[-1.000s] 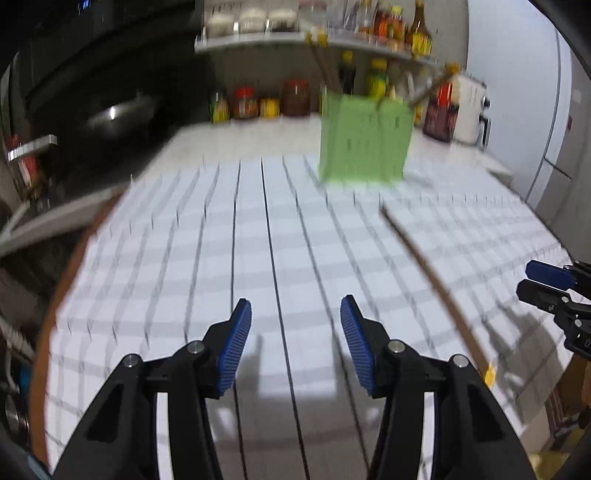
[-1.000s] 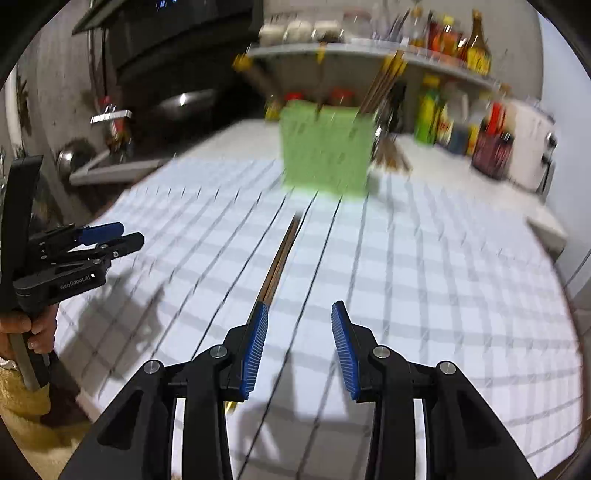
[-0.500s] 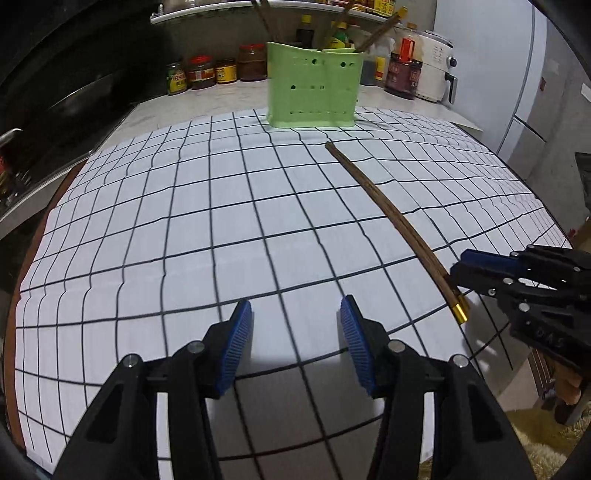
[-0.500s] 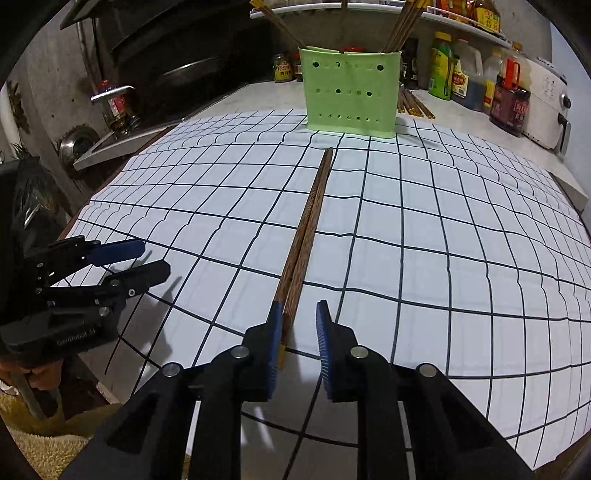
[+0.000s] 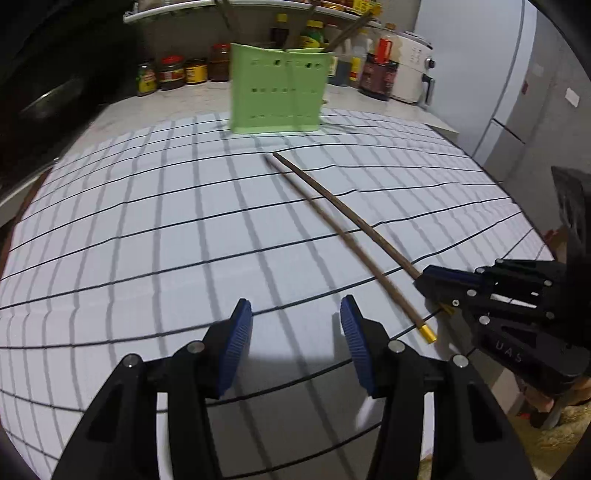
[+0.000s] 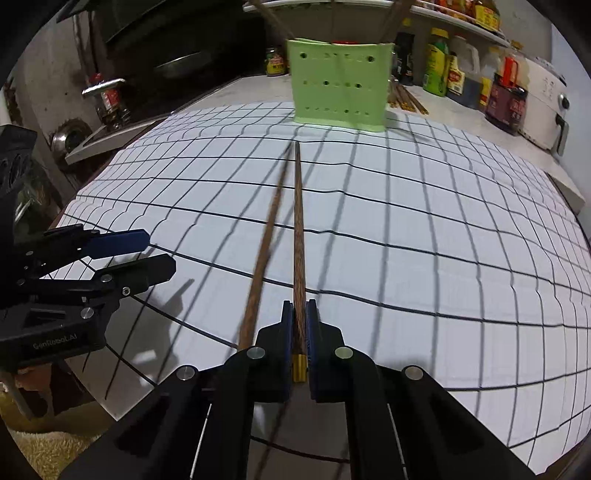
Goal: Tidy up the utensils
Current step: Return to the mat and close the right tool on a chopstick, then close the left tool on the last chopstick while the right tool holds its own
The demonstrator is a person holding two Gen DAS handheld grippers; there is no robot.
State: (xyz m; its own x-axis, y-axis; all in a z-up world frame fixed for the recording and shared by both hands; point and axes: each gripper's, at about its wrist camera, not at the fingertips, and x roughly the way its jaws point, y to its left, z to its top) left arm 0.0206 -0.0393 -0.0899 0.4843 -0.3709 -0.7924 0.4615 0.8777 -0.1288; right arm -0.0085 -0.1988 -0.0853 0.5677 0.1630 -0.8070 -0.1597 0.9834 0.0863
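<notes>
While my right gripper (image 6: 300,325) has just been closing on one chopstick (image 6: 298,236) (gold cap nearest me), its long axis points at the green holder (image 6: 338,88) by the table's far edge; my left gripper (image 5: 295,343) gapes empty.

A white cloth with a black grid (image 5: 155,229) covers the worktop directly under and ahead of the tongs. Beyond its far edge runs a pale stone counter (image 6: 240,86), and above that a white shelf (image 6: 458,22) carries bottles. More jars and sauce bottles (image 5: 173,72) line the counter against the back wall. To the far right of the tongs stands a white appliance (image 5: 410,66), then a pale grey wall and cabinet doors (image 5: 517,122). To the left lies a dark recess with a metal pan (image 6: 177,64).
</notes>
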